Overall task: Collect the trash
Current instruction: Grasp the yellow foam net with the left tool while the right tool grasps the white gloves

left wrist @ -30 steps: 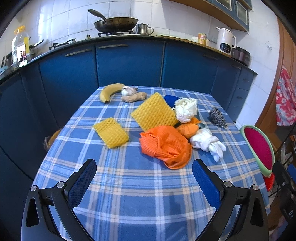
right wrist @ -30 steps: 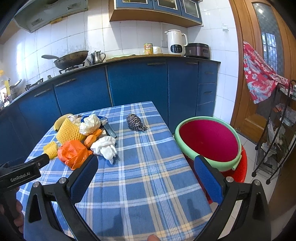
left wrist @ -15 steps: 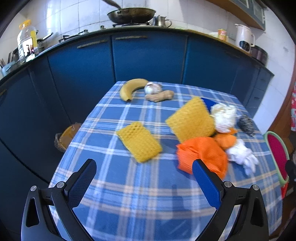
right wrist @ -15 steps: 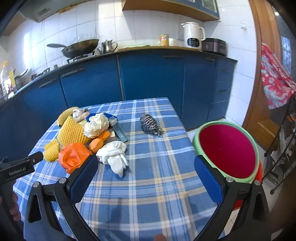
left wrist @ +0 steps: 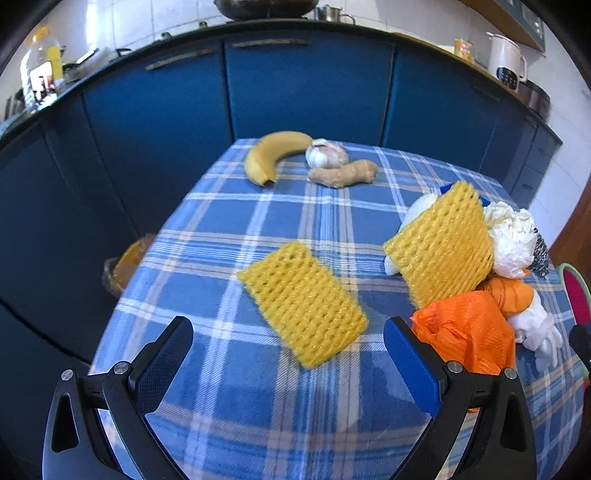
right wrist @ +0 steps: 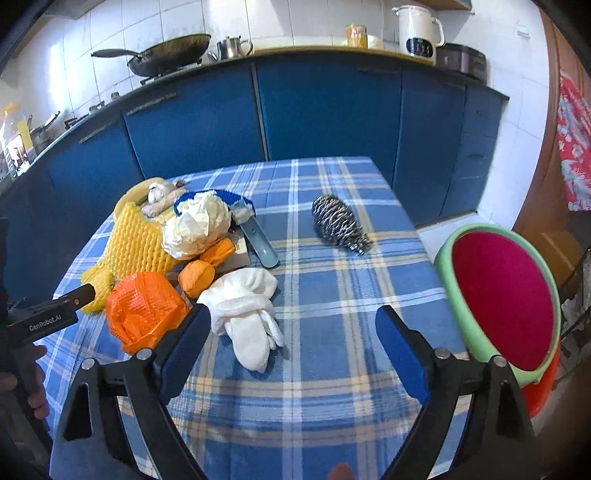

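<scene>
Yellow foam net (left wrist: pixel 303 308) before closing, empty left gripper (left wrist: pixel 288 349); right gripper (right wrist: pixel 291 334) likewise, apparently.

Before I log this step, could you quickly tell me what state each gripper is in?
Left gripper: open, jaws closing, holding nothing.
Right gripper: open, jaws closing, holding nothing.

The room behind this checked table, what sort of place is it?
Most likely a home kitchen. A dark wok sits on a stove on the counter above blue cabinet doors, a white electric kettle stands further along, and the blue plaid tablecloth carries a yellow banana.
</scene>
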Available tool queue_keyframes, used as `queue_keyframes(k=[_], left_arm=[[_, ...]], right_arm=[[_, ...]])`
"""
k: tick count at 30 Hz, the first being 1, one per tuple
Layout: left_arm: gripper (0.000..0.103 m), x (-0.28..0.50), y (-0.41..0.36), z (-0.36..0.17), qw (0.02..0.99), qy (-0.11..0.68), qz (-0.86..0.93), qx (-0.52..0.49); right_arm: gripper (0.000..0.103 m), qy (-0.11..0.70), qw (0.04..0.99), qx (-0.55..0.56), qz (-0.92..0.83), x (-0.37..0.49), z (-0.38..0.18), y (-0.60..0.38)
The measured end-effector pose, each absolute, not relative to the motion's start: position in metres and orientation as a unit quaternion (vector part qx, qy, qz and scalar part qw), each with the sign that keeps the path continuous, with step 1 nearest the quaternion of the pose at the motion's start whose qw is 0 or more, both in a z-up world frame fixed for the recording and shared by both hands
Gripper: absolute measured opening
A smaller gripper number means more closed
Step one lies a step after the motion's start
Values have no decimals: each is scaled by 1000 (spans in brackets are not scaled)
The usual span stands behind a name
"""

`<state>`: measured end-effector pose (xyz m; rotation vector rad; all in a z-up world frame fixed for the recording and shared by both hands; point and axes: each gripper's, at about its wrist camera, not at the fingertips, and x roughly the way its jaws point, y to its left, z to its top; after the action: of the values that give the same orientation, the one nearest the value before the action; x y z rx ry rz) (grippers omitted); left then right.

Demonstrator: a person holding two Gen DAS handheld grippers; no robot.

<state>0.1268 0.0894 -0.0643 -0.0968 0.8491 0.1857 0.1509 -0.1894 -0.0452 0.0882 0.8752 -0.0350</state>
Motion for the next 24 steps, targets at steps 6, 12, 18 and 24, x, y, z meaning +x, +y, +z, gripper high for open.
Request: queue_keyframes(k=[6, 12, 18, 24], left_arm=[[79, 140, 83, -72, 905, 421, 36, -47], [65, 145, 79, -76, 903, 427, 1, -50], [46, 146, 87, -81, 899, 430, -5, -80], [28, 146, 88, -82, 901, 424, -12, -91]], right_arm=[[79, 443, 895, 43, -10, 163, -56, -184], [63, 461, 886, 49, -4, 176, -66, -177], [55, 469, 883, 31, 11, 184, -69, -162], [41, 473, 880, 36, 34, 188, -72, -155]])
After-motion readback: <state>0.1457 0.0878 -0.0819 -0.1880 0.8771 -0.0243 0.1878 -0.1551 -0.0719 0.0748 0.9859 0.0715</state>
